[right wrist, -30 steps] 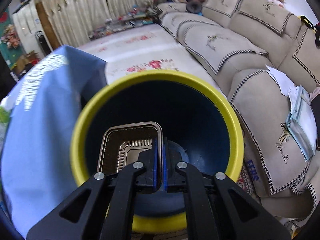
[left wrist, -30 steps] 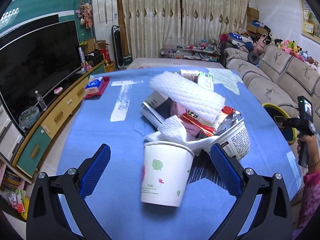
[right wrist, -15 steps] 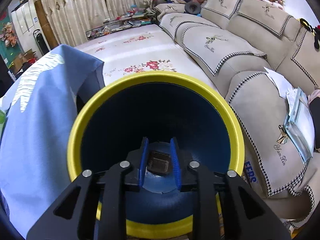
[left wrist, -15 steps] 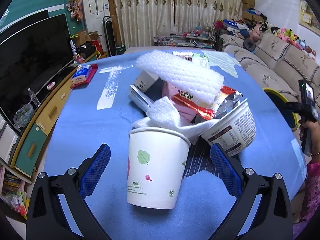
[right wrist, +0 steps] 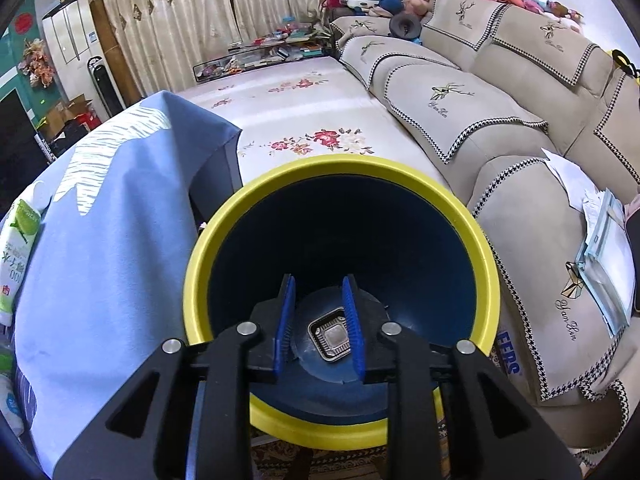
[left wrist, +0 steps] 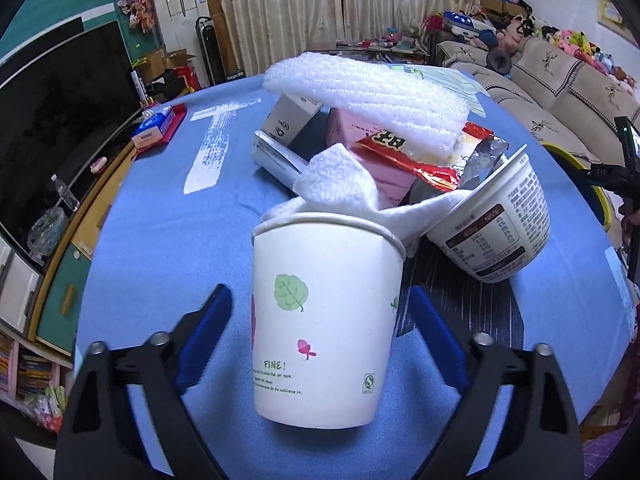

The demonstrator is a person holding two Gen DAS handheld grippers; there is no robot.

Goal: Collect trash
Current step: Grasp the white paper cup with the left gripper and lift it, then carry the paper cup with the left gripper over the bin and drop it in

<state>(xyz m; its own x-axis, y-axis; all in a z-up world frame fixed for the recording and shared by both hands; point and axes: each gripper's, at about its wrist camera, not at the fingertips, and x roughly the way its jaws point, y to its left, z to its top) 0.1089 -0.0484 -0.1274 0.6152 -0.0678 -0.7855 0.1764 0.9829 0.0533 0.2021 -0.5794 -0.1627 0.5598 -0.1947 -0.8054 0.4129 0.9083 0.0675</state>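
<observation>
A white paper cup [left wrist: 324, 320] with a leaf print stands upright on the blue tablecloth [left wrist: 160, 240], at the near edge of a trash pile. My left gripper [left wrist: 320, 296] straddles the cup; its jaws are closing, and a gap still shows at the left pad. Behind the cup lie a white tissue [left wrist: 340, 184], a tilted noodle bowl [left wrist: 496, 232], a red wrapper [left wrist: 400, 148] and a white foam sheet [left wrist: 368, 96]. My right gripper [right wrist: 318, 284] hangs slightly open over the yellow-rimmed blue bin [right wrist: 280, 184], holding nothing. A dark plastic tray [right wrist: 334, 338] lies on the bin's bottom.
A TV [left wrist: 60, 112] on a low cabinet [left wrist: 80, 264] runs along the left. A tissue box [left wrist: 154, 130] sits at the table's far left. The beige sofa [right wrist: 500, 112] stands right of the bin, with papers [right wrist: 604, 248] on its seat. The tablecloth's edge [right wrist: 120, 260] hangs left of the bin.
My left gripper came down and closer to the paper cup, and its jaws narrowed around it. My right gripper opened, and the dark tray fell to the bin's bottom.
</observation>
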